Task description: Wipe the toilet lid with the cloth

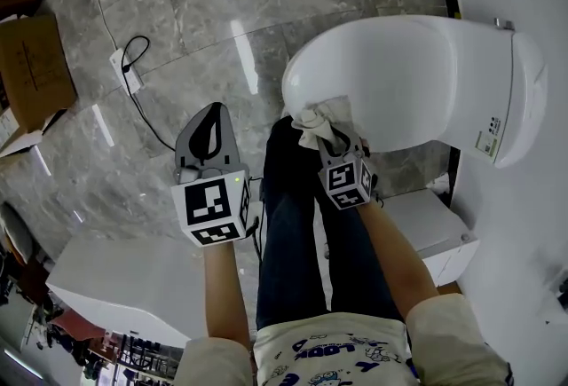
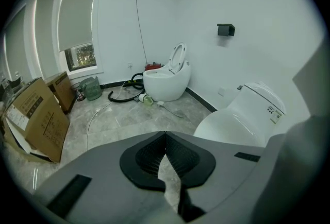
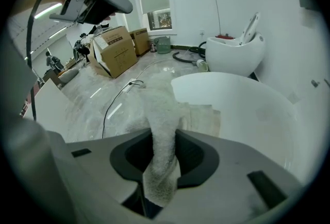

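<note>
Cloth [image 1: 311, 120], white, bunched on toilet lid [image 1: 399, 82], pinched in right tool [image 1: 334, 138]; left tool [image 1: 211, 114] closed.

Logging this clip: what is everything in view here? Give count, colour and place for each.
toilet lid: one, white, closed, upper right of the head view.
cloth: one, off-white, on the lid's front edge.
second toilet: one, white, seat raised, by the far wall.
cardboard boxes: at least two, brown, on the floor at left.
power strip: one, white, with a black cable, on the grey marble floor.
hose: one, black, on the floor beside the second toilet.
wall fitting: one, black, high on the white wall.
legs: dark jeans, lower centre.
left tool: grey, shut, empty, over the floor.
right tool: grey, shut on the cloth.
</note>
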The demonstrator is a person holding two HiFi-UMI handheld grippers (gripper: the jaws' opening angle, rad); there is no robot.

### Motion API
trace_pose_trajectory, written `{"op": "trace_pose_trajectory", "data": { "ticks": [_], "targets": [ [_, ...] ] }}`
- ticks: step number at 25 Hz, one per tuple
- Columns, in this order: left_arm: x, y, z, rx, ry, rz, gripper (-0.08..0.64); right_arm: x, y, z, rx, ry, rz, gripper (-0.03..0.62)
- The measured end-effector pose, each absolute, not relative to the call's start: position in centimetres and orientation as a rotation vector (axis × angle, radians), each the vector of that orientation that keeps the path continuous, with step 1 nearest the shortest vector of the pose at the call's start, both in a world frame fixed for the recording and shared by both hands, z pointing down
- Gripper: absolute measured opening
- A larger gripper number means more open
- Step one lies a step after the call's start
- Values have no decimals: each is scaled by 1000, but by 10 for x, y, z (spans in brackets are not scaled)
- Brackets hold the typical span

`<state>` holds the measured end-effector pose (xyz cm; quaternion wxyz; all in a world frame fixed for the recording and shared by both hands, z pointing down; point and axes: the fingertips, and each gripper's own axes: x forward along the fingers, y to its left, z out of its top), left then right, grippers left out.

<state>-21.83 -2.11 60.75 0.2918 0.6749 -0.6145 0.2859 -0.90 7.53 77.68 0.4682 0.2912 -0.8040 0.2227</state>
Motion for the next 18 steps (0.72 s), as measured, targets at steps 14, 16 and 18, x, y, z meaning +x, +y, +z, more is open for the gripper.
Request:
{"op": "trace_pose_trajectory", "data": {
  "ticks": [14,16,18],
  "targets": [
    [-258,-17,590,1741,-1718,731,3,-38,64,761,692,-1963,575,98],
    [-259,-21,583,1745,-1728,726,3,-42,52,746,717,-1996,582,98],
    [-258,-25,573,1751,-1740,719,3,-45,38,725,750,-2039,586,98]
  ]
}}
